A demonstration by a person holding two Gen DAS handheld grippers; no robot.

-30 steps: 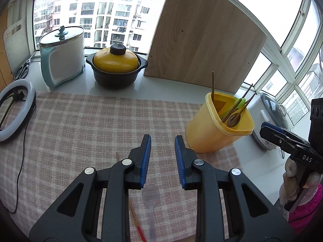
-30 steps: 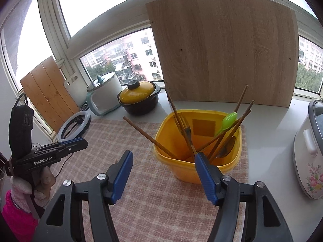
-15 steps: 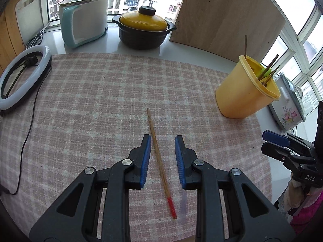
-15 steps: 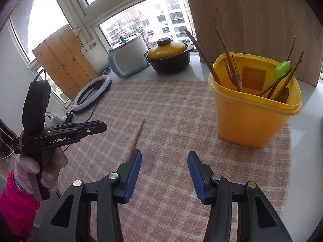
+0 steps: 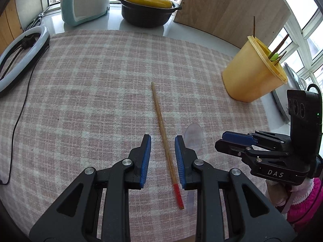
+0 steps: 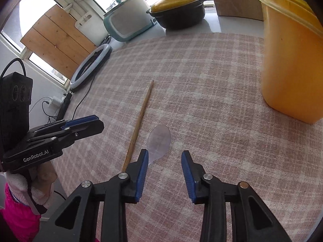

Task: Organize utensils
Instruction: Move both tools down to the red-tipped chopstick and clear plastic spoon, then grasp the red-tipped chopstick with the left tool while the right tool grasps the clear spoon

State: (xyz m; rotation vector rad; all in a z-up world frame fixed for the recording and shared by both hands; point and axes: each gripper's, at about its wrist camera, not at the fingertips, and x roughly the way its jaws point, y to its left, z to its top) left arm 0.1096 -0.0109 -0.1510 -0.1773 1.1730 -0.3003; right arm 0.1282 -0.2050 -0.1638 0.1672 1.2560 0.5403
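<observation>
A wooden chopstick [image 5: 162, 125] with a red end lies on the pink checked cloth [image 5: 90, 80], between the open jaws of my left gripper [image 5: 162, 139]. A clear plastic spoon [image 5: 193, 136] lies just right of it. In the right wrist view the chopstick [image 6: 139, 121] and the spoon [image 6: 159, 141] lie before my open right gripper [image 6: 164, 154], the spoon by its left finger. The yellow utensil bin [image 5: 252, 74] holds several chopsticks and a green spoon; it also shows in the right wrist view [image 6: 290, 60].
A black pot with yellow lid [image 5: 148, 8], a teal-and-white cooker [image 5: 84, 0] and a wooden board [image 5: 232, 6] stand at the back. A ring light [image 5: 18, 54] with its cable lies at the left edge. Another cooker [image 5: 290, 92] sits behind the bin.
Both grippers have come down and tilted toward the cloth. The chopstick now lies between the left jaws, and the right gripper has moved from the bin to the spoon.
</observation>
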